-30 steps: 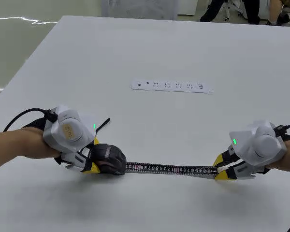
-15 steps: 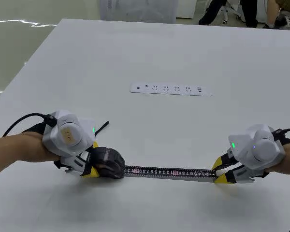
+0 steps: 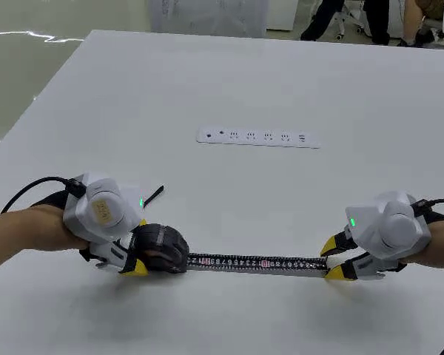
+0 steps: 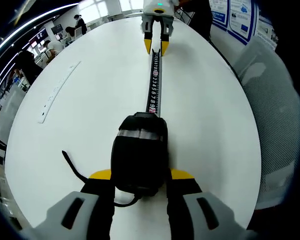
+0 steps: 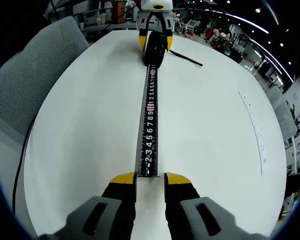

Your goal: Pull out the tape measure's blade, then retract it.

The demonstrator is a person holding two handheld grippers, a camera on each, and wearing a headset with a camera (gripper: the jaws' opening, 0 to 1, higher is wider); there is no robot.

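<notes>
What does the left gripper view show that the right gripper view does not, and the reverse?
Left gripper view: the tape measure case up close, clamped between the left gripper's fingers. Right gripper view: the blade's numerals, readable, and its tip between the right gripper's fingers. Both: the blade stretched straight across the white table, the opposite gripper at its far end, the black strap beside the case, and the power strip off to one side.

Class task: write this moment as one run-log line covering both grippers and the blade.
left gripper: shut on tape measure | right gripper: shut on tip of blade | blade: pulled out, lying along table
</notes>
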